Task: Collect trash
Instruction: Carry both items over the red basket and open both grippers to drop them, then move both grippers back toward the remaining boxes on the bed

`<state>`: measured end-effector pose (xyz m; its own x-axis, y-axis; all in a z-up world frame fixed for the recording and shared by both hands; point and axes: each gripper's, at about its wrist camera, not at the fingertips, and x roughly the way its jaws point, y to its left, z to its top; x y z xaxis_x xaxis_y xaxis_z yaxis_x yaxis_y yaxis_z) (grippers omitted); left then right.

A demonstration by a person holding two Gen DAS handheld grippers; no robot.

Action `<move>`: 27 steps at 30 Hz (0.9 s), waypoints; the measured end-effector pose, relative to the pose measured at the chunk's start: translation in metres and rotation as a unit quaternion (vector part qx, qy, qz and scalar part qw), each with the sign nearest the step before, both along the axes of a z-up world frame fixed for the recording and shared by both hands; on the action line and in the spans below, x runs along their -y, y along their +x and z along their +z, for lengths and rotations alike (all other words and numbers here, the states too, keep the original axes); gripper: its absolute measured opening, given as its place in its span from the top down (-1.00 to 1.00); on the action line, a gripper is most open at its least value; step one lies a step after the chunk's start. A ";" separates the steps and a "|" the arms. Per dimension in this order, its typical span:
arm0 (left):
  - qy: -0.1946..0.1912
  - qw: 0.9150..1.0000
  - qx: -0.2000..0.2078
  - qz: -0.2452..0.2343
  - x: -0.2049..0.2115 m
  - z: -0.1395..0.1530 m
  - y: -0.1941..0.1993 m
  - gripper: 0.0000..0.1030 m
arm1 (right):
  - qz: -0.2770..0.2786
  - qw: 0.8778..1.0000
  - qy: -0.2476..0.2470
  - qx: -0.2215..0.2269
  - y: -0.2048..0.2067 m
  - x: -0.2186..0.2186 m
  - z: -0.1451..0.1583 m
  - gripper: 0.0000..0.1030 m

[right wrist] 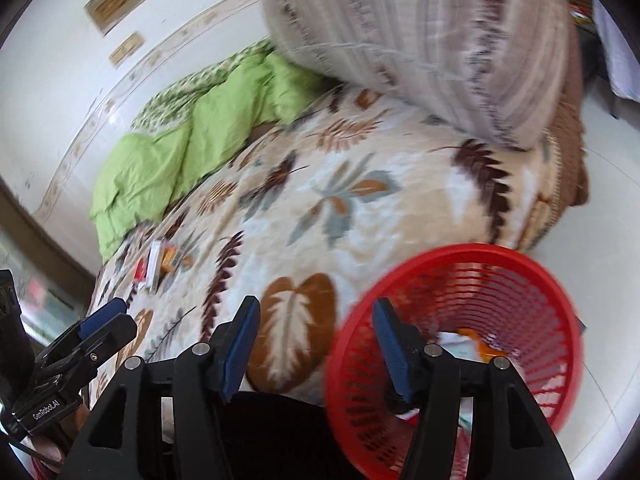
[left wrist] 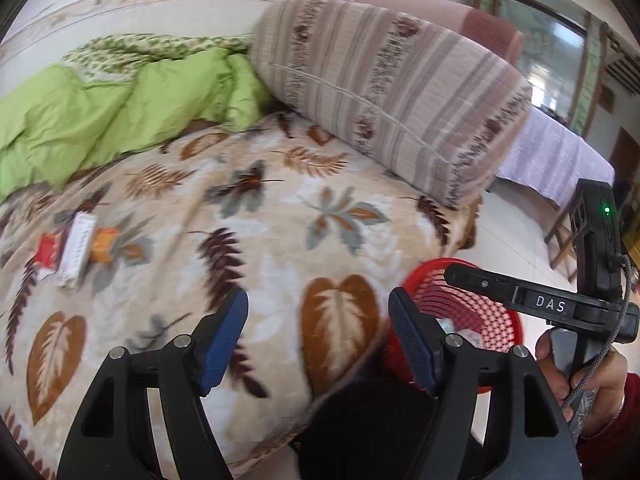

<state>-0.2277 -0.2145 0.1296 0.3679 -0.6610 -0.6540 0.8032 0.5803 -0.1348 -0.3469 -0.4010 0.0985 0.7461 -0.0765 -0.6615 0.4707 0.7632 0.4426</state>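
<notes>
Small boxes of trash lie together on the leaf-print blanket: a red packet [left wrist: 47,252], a white box [left wrist: 78,249] and an orange box [left wrist: 105,245], also seen as a small cluster of boxes [right wrist: 156,265] in the right wrist view. A red mesh basket [left wrist: 472,312] [right wrist: 520,280] stands on the floor by the bed corner, with paper scraps [right wrist: 460,340] inside. My left gripper [left wrist: 318,338] is open over the blanket edge, nothing between its blue pads. My right gripper [right wrist: 316,350] is open too, its right finger over the basket rim.
A striped folded quilt [left wrist: 392,92] and a green duvet [left wrist: 120,112] lie at the back of the bed. A hand [left wrist: 580,372] holds the right tool beside the basket. White tiled floor [right wrist: 608,220] lies right of the bed; a draped table [left wrist: 560,160] stands beyond.
</notes>
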 end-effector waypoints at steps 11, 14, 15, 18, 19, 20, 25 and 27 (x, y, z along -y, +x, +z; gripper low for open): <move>-0.013 0.987 0.001 0.158 -0.106 -0.004 0.089 -0.42 | 0.103 0.994 -0.037 0.002 0.141 -0.083 0.013 -0.23; -0.014 0.981 -0.007 0.192 -0.128 -0.008 0.108 -0.43 | 0.115 0.992 -0.047 -0.006 0.179 -0.100 0.006 -0.23; -0.013 0.980 -0.009 0.201 -0.134 -0.009 0.114 -0.43 | 0.119 0.992 -0.049 -0.012 0.190 -0.104 0.001 -0.23; -0.003 0.975 -0.013 0.224 -0.147 -0.014 0.132 -0.46 | 0.126 0.991 -0.031 -0.021 0.209 -0.112 -0.013 -0.23; 0.001 0.973 -0.010 0.229 -0.150 -0.015 0.139 -0.51 | 0.131 0.991 -0.026 -0.019 0.212 -0.114 -0.017 -0.23; 0.005 0.973 -0.009 0.232 -0.151 -0.016 0.145 -0.57 | 0.136 0.990 -0.029 -0.021 0.215 -0.116 -0.021 -0.23; 0.026 0.970 -0.007 0.240 -0.150 -0.027 0.186 -0.61 | 0.140 0.990 0.008 -0.023 0.219 -0.109 -0.032 -0.23; 0.033 0.972 -0.014 0.233 -0.141 -0.034 0.208 -0.61 | 0.141 0.989 0.016 -0.025 0.221 -0.108 -0.035 -0.23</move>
<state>-0.0202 -0.0736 0.0957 0.5983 -0.3832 -0.7037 0.4476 0.8883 -0.1031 -0.1254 -0.2929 0.0635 0.7003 0.1526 -0.6974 0.2628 0.8532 0.4505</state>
